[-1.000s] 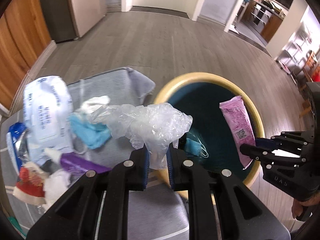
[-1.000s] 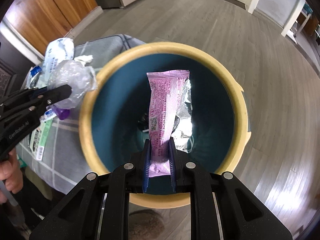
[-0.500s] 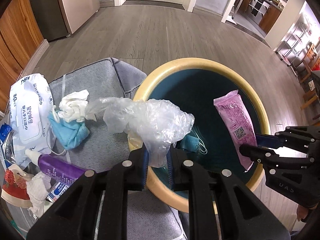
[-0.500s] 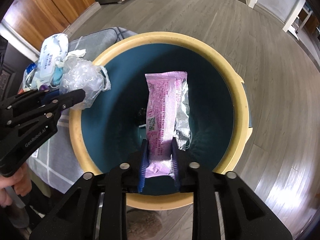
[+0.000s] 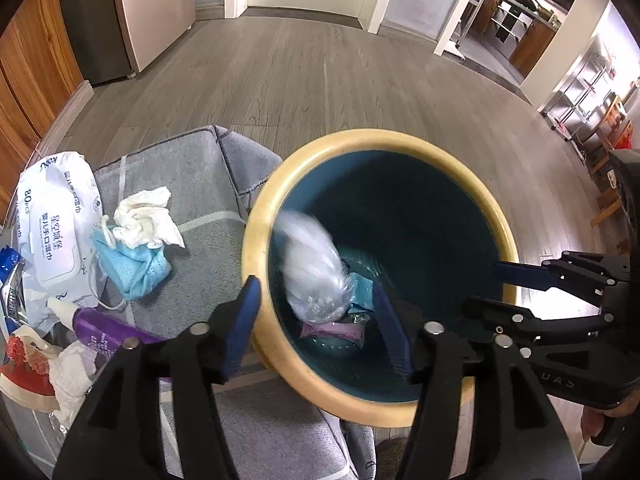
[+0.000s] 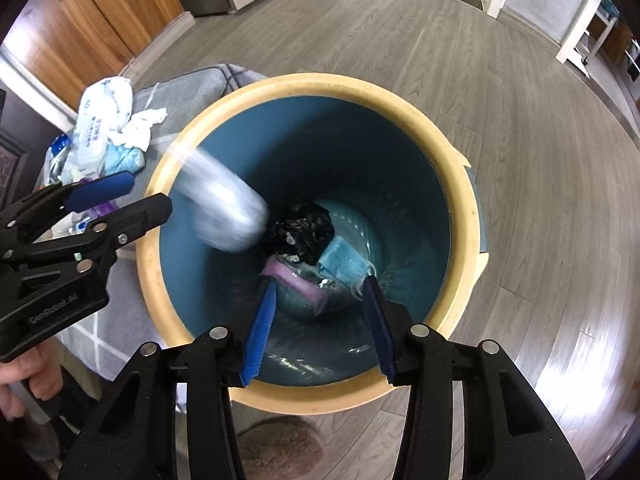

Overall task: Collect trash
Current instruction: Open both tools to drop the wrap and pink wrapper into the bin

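Both grippers, left gripper (image 5: 316, 320) and right gripper (image 6: 320, 328), have just been opening, jaws wide and empty; blurred clear crumpled plastic bag (image 5: 314, 272) falls inside yellow-rimmed teal round bin (image 5: 256, 216); pink foil wrapper (image 6: 296, 280) lies at its bottom.

The left gripper (image 5: 316, 312) is pointed steeply downward, and its jaws have just been opening; nothing is held between them. The right gripper (image 6: 318, 320) is likewise aimed down, its jaws just opened and empty. A hand (image 6: 16, 380) is seen wrapped around the left gripper's handle.
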